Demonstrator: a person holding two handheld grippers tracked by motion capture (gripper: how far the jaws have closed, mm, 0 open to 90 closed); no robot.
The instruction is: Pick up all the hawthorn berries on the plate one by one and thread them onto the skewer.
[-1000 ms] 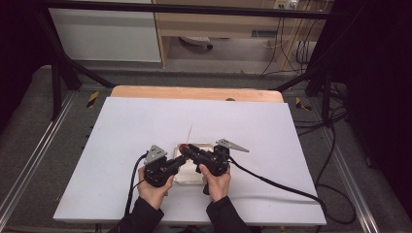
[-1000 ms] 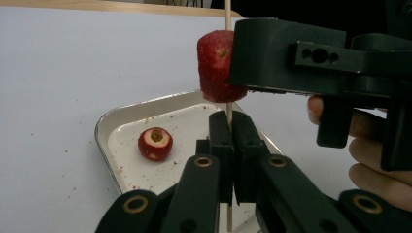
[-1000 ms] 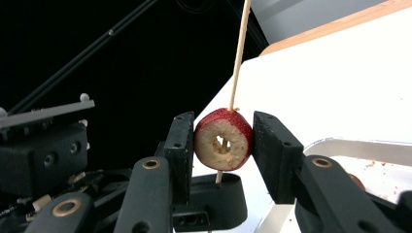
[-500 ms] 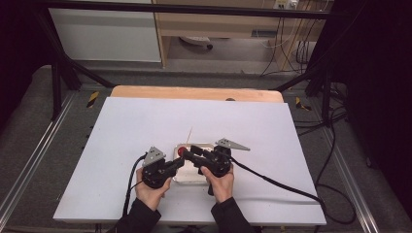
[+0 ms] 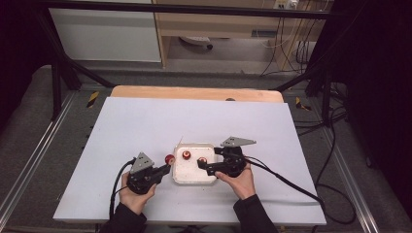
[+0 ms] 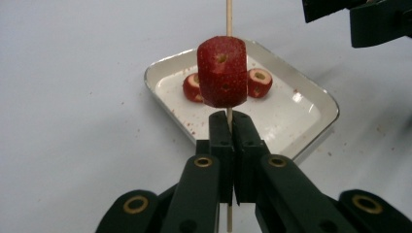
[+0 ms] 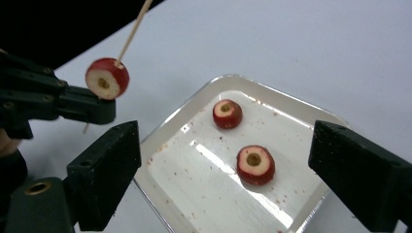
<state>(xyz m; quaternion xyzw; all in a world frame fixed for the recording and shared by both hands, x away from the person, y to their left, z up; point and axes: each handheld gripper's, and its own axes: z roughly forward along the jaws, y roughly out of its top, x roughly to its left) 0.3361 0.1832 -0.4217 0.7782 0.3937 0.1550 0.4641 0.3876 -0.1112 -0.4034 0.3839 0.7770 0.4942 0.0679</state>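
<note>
My left gripper (image 5: 166, 168) (image 6: 228, 119) is shut on a thin wooden skewer (image 6: 228, 14), with a red cored fruit piece (image 5: 169, 159) (image 6: 222, 71) threaded on it just past the jaws. It hovers at the left edge of a white tray (image 5: 194, 179) (image 7: 209, 194). Two more red cored pieces (image 7: 227, 114) (image 7: 255, 165) lie in the tray. My right gripper (image 5: 204, 168) (image 7: 228, 165) hangs over the tray's right side. Its jaws have just been opening and stand wide apart, gripping nothing. In the right gripper view the left gripper (image 7: 73, 104) and skewered piece (image 7: 107, 78) sit at the upper left.
The tray rests near the front middle of a white table (image 5: 145, 121) with a wooden strip (image 5: 194, 93) along its far edge. Cables (image 5: 286, 182) trail from both grippers toward the table's front. Red crumbs speckle the tray floor and nearby table.
The two grippers, close together over the tray before, have drawn apart: the left went left with the skewer and fruit, the right went right. The right jaws have opened wide.
</note>
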